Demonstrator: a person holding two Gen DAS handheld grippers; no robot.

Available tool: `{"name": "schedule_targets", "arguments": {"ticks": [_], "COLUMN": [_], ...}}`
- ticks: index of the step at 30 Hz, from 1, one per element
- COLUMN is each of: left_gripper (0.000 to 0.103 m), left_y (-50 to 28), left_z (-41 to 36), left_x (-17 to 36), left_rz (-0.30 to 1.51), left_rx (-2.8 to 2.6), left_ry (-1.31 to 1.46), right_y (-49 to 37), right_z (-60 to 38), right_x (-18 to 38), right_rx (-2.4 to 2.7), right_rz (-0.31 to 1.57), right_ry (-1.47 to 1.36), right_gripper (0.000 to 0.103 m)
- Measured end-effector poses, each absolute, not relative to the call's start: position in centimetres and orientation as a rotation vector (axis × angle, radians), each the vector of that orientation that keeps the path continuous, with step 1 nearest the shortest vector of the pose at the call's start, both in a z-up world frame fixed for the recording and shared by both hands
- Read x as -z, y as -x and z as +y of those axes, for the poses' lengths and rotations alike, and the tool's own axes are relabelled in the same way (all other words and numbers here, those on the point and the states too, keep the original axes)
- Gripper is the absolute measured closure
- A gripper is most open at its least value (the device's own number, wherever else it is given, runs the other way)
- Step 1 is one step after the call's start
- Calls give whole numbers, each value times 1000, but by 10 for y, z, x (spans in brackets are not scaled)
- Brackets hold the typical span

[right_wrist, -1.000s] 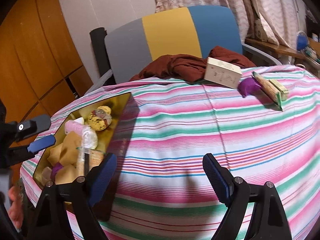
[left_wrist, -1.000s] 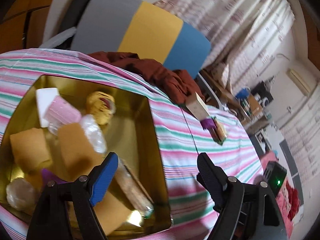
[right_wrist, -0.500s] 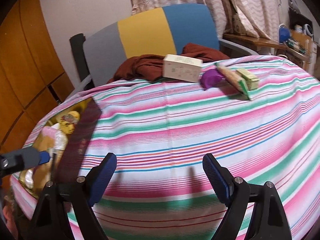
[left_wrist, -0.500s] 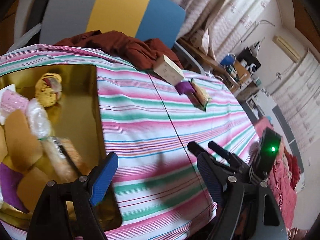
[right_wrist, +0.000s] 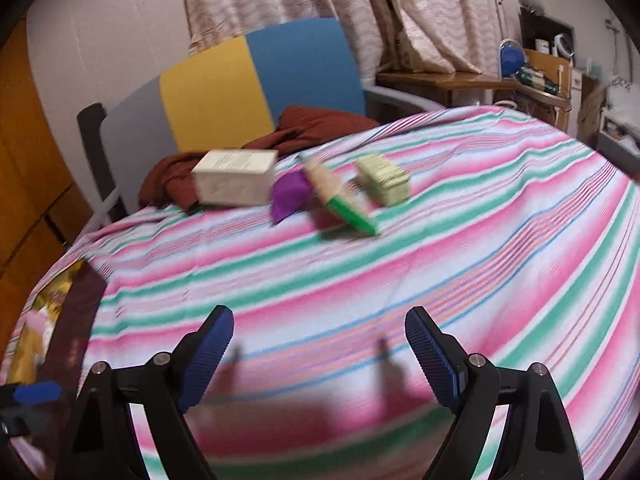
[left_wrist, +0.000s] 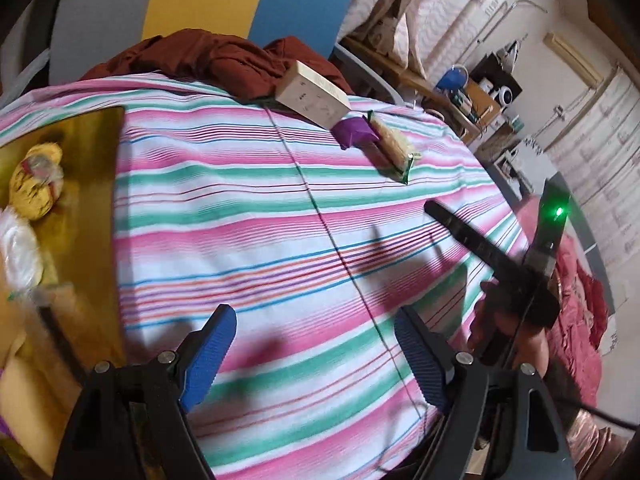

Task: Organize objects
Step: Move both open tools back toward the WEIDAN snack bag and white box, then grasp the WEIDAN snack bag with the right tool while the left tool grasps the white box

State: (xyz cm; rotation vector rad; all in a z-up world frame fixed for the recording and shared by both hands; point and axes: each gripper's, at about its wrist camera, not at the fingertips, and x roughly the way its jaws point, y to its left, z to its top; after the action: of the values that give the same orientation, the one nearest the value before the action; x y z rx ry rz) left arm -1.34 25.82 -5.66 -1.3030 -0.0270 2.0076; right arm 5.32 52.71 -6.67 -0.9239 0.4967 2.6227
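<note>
**both tongs empty, loose items at the far edge**

left gripper [left_wrist: 316, 354] and right gripper [right_wrist: 320, 354] both hang with jaws spread wide and nothing between the pads, over bare striped tablecloth [right_wrist: 460, 248]. the items not yet sorted sit in a cluster near the far edge: a white carton [right_wrist: 236, 182], a purple pouch [right_wrist: 290, 196] touching it, a long green-edged packet [right_wrist: 340, 196] leaning beside the pouch, and a pale green block [right_wrist: 384, 179] just apart. the gold tray [left_wrist: 96, 216], already crowded with wrapped goods, lies at the left. the carton is probably light and stiff, best pinched across its short sides; the pouch and packet look soft and may crumple or slip, so a mid-body hold suits them. a wide open stretch of cloth separates tongs from cluster; a brown garment [left_wrist: 208, 60] and the table's far drop-off lie close behind it.
</note>
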Motion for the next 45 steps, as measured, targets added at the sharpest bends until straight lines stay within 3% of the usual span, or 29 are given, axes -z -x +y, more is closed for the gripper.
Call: {"name": "schedule_targets", "arguments": {"ticks": [3, 8, 19, 23, 26, 30, 34, 36, 37, 38, 40, 45], "left_gripper": [20, 20, 20, 20, 20, 20, 20, 20, 20, 20, 20, 20], "left_y": [16, 16, 24, 24, 24, 26, 25, 23, 22, 22, 21, 21], "left_z": [268, 282, 284, 287, 287, 287, 292, 294, 295, 296, 296, 298], "left_x": [59, 69, 80, 82, 83, 87, 94, 95, 95, 94, 93, 85], "left_rz": [-43, -16, 10, 16, 21, 4, -6, 1, 8, 10, 12, 51], "left_rx": [-2004, -1985, -2000, -1996, -1999, -1998, -1979, -1979, -1980, -1975, -1973, -1995], "left_ry": [1299, 1341, 1381, 1384, 1385, 1395, 1410, 1406, 1403, 1401, 1399, 1376], "right_y": [-46, -15, 45, 60, 53, 30, -2, -13, -15, -16, -12, 33], "right_z": [545, 562, 592, 598, 602, 605, 610, 616, 619, 620, 620, 615], "right_x": [62, 58, 74, 89, 88, 85, 90, 94, 95, 95, 90, 85], "right_rx": [-2642, -2663, -2638, -2611, -2613, -2619, -2607, -2562, -2562, -2576, -2603, -2634], "right_rz": [508, 388, 415, 440, 482, 585, 754, 800, 827, 856, 849, 723], "right_ry": [882, 874, 944, 1050, 1011, 982, 970, 974, 969, 954, 920, 978], "right_gripper": [16, 35, 37, 61, 70, 72, 72, 66, 54, 34, 18, 24]}}
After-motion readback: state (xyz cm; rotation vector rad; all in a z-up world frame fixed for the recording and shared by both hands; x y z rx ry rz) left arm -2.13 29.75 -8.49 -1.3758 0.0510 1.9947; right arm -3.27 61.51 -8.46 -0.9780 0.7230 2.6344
